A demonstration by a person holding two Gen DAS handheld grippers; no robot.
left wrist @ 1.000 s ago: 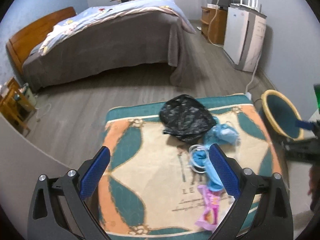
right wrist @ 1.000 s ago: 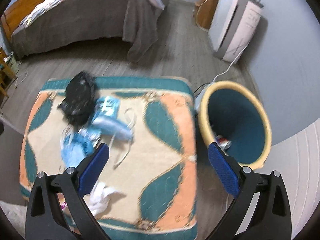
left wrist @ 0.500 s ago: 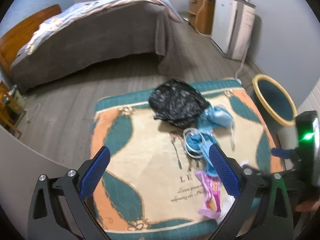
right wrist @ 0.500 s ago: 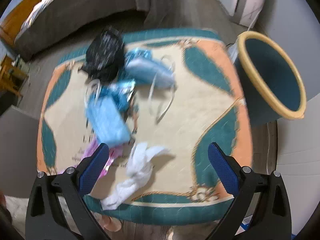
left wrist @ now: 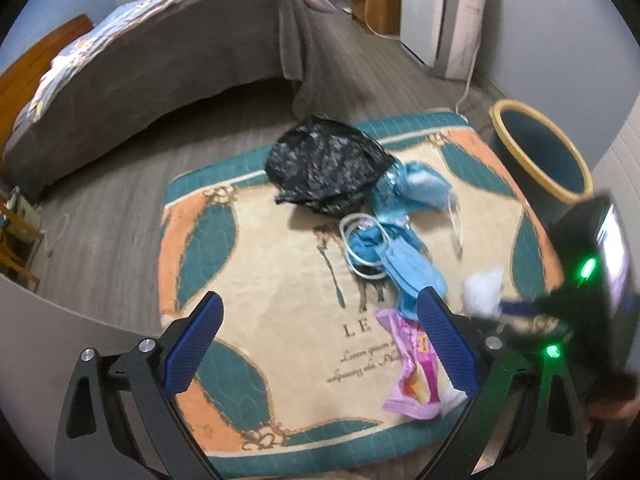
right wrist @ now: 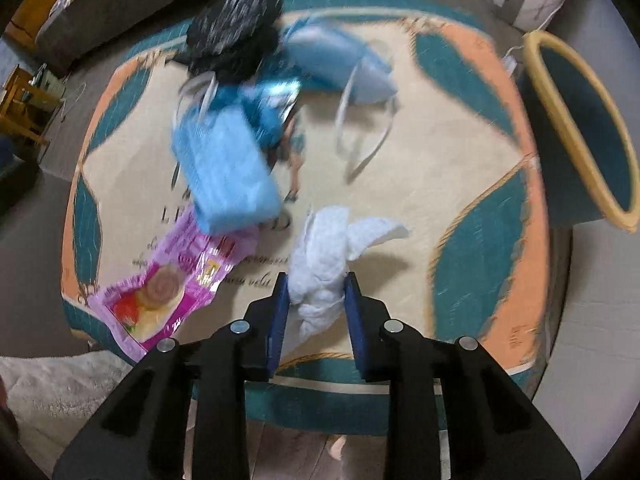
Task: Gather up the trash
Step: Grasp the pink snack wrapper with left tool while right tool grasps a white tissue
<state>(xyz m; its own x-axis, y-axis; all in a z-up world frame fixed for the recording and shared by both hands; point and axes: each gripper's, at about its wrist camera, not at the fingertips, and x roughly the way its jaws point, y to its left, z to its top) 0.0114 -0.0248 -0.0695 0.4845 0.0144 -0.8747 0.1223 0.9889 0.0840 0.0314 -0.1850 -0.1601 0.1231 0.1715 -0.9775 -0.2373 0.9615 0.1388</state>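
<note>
The tissue, a crumpled white wad, lies on the mat near its front edge, well short of the bin that stands off the mat's right side. The right hand-held gripper points steeply down over it, its jaws having just been closing, and now pinches the wad's lower end between the blue pads; likely a low grip, so the loose upper folds trail free when lifted toward the bin. Left of the tissue lie a pink wrapper and a blue mask; farther back sit a second mask and a black bag. The left hand-held gripper hangs with jaws wide apart and empty above the mat, probably waiting its turn. Half a second earlier the right jaws stood wide, the tissue untouched between them.
</note>
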